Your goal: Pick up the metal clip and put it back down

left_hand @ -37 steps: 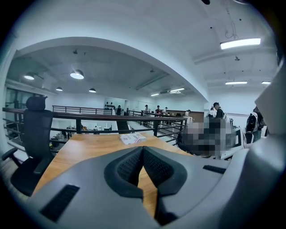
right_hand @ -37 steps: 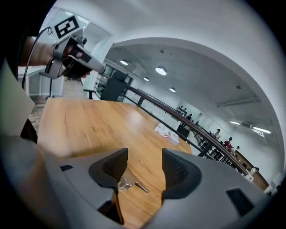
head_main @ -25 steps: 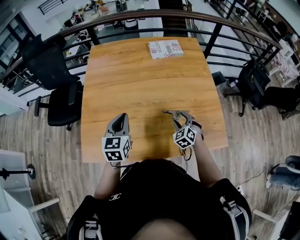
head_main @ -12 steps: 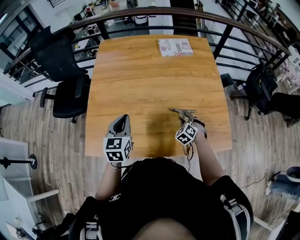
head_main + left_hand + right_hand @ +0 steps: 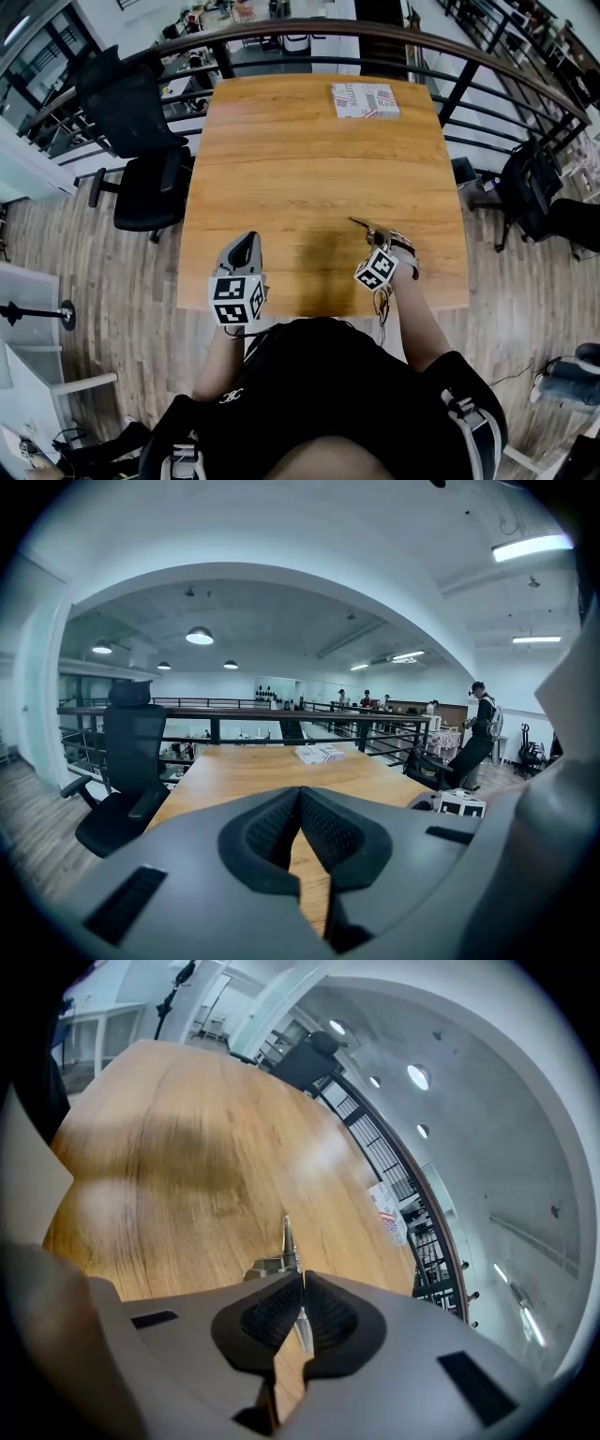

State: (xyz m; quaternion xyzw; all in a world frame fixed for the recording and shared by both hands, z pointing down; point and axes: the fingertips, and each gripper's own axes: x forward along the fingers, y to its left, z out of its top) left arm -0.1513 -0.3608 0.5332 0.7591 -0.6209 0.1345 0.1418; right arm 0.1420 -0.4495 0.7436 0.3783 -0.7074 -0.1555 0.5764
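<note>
The metal clip is a thin silver piece at the near right of the wooden table. My right gripper points down at it. In the right gripper view the clip sticks out forward from between the pads, just above the wood. The right gripper has just been closing and is now shut on the clip. My left gripper hovers over the near left of the table, apart from the clip. In its own view the left gripper is shut with nothing in it.
A flat printed box lies at the table's far right edge. A black office chair stands left of the table. A dark curved railing runs behind it, and more chairs stand to the right.
The right gripper's jaws closed onto the clip and the gripper rolled and sank a little. The clip now shows shorter and tilted. The left gripper shifted only slightly.
</note>
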